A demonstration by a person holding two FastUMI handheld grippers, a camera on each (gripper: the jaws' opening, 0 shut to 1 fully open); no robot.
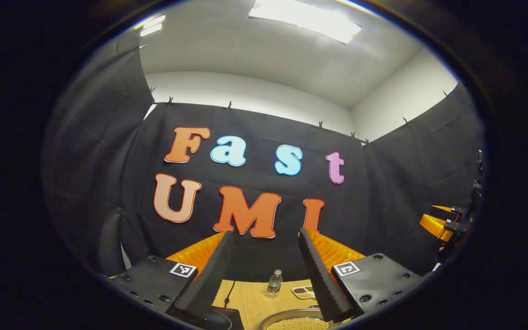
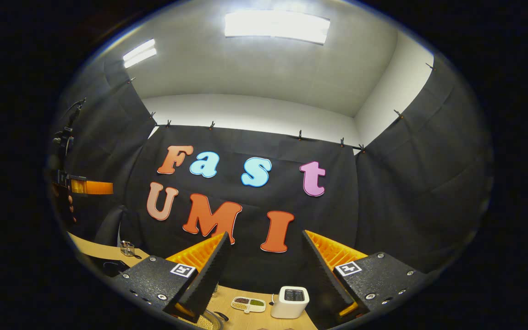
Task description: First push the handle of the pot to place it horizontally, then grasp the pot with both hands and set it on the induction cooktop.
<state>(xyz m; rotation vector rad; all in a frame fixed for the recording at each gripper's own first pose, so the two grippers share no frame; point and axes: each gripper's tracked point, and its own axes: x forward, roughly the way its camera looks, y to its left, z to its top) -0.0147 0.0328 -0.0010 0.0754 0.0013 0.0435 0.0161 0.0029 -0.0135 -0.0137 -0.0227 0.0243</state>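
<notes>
The pot (image 1: 287,313) is a metal pan full of pale yellow grains, low in the left gripper view just ahead of my right finger. Its rim (image 2: 216,321) also peeks out beside the left finger in the right gripper view. The black induction cooktop (image 1: 220,318) lies left of the pot, its cable running back across the wooden table. My left gripper (image 1: 266,233) is open, raised and tilted up at the booth wall, holding nothing. My right gripper (image 2: 266,234) is open too, also raised and empty. The pot's handle is hidden.
A water bottle (image 1: 274,283) and a small divided dish (image 1: 304,291) stand behind the pot. A white toaster (image 2: 290,301) sits right of the dish (image 2: 248,304). A glass jar (image 2: 127,248) stands at the table's far left. Each view shows the other gripper at its edge (image 1: 445,222) (image 2: 85,187).
</notes>
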